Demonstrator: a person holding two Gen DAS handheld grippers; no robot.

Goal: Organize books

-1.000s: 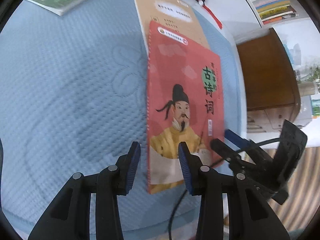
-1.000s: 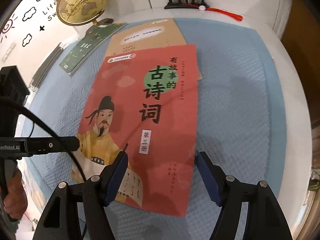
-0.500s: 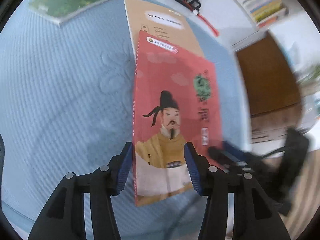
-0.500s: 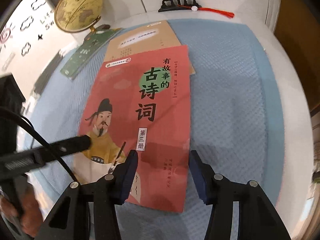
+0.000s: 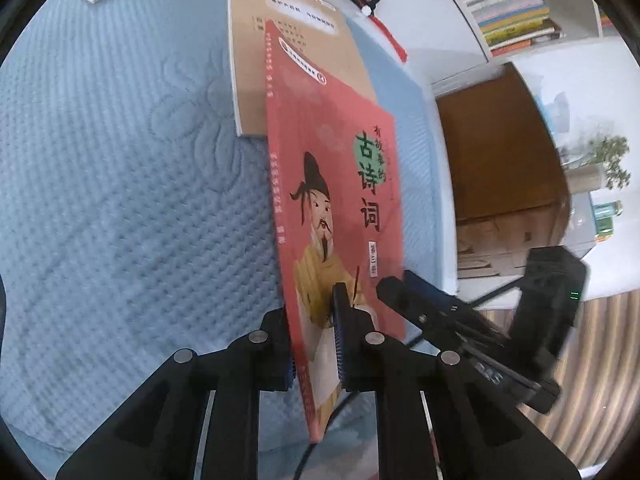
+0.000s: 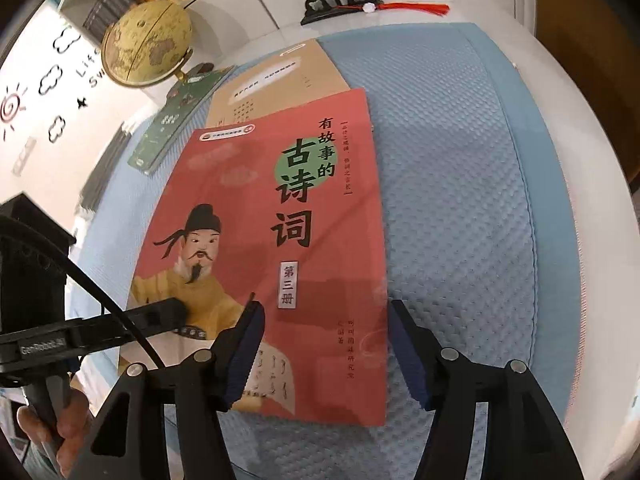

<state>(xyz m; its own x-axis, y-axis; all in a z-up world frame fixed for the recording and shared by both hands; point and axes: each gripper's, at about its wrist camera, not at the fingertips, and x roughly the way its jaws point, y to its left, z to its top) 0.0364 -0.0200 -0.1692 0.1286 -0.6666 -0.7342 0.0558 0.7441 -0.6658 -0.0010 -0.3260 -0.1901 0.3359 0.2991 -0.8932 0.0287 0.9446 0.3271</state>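
Note:
A red book [image 5: 344, 200] with a painted scholar on its cover lies on the blue quilted mat [image 5: 120, 200], overlapping a tan book [image 5: 292, 40]. My left gripper [image 5: 314, 344] is shut on the red book's near spine edge, which looks slightly raised. In the right wrist view the red book [image 6: 280, 220] fills the middle. My right gripper [image 6: 326, 356] hovers over its near right corner, jaws opening, the book's right edge between them and the pads not pressing. The left gripper's fingers [image 6: 160, 316] show at the left. A green book [image 6: 176, 120] lies further back.
A globe [image 6: 148, 48] stands at the back left, by a black stand with a red tassel [image 6: 340, 0]. Shelves of stacked books [image 5: 508, 8] and a wooden cabinet [image 5: 500, 152] lie beyond the table's right edge. A hand [image 6: 68, 432] holds the left gripper.
The left gripper, open astride the book's spine edge before, has shut on it and tilted that edge up. The right jaws narrowed, then widened again over the near right corner.

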